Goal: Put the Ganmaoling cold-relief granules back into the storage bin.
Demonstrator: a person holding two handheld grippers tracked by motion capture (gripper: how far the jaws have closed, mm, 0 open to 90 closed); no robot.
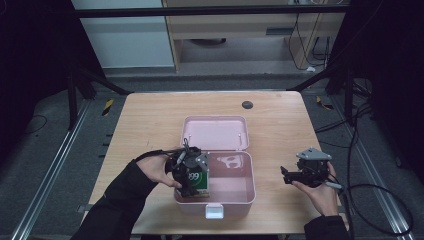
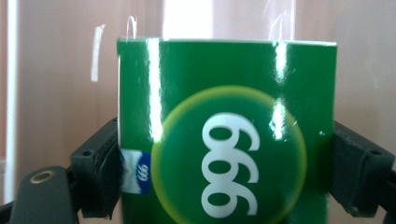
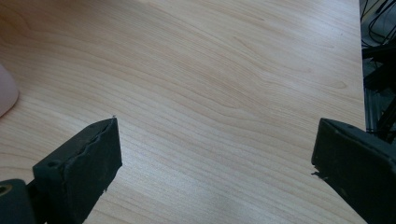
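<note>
Our left gripper [image 1: 191, 176] clamps a glossy green "999" box [image 2: 227, 135] inside the open pink plastic case [image 1: 248, 192], while our right gripper [image 1: 289, 176] hovers wide-jawed near the wooden tabletop's [image 3: 219, 88] right edge.

In the left gripper view, the green box [image 2: 227, 130] ran off the bottom edge, cutting its yellow-ringed circle, and hid most of the pink surface behind it. From above, the left gripper [image 1: 189, 172] and hand covered the box's left part. In the right gripper view, the pink case [image 3: 6, 93] was a sliver at the left edge.
</note>
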